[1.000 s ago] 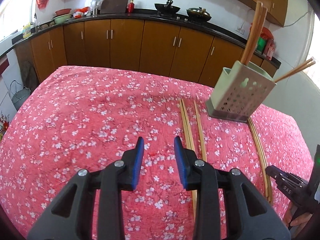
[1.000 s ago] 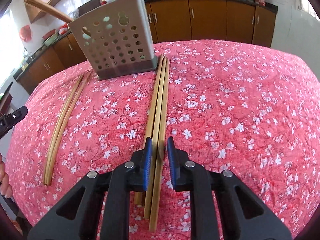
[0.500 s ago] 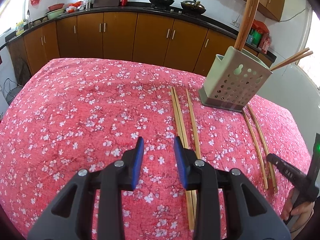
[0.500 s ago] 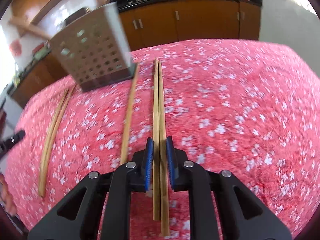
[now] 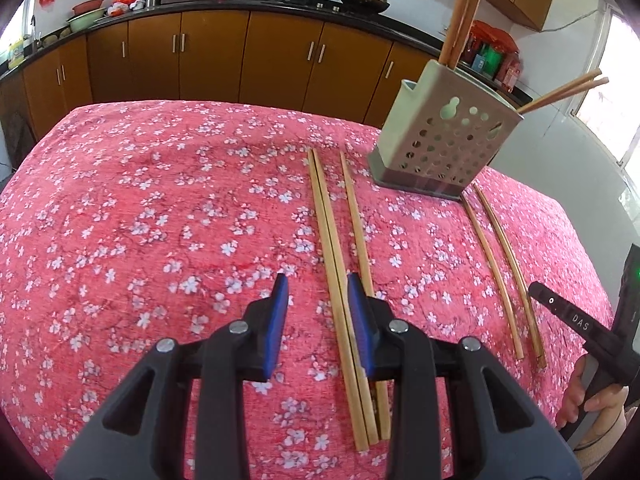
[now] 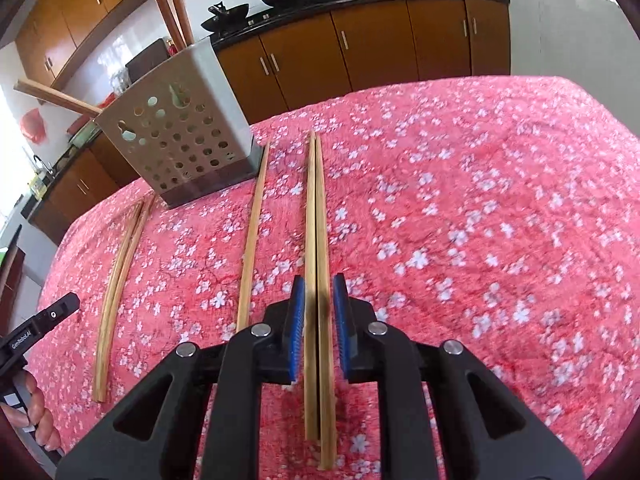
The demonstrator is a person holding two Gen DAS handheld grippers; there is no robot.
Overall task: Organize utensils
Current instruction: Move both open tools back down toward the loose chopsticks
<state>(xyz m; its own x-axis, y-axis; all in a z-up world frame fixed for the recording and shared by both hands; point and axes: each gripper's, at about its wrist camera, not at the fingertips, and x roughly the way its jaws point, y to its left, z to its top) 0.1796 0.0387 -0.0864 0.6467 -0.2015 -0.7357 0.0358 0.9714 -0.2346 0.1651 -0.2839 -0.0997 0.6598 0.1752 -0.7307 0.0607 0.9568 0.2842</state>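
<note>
We find the right gripper has drawn two chopsticks clear of the third beside the holder, jaws gripping them, ready for lifting; left gripper open.

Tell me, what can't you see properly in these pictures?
- Left wrist view: the tops of the upright chopsticks run off the top edge.
- Both views: the utensil holder has a wall that hides the bottoms of the chopsticks inside.
- Left wrist view: the writing on the packets on the counter is too small to read.
- Right wrist view: the tablecloth flowers on the right are blurred.
</note>
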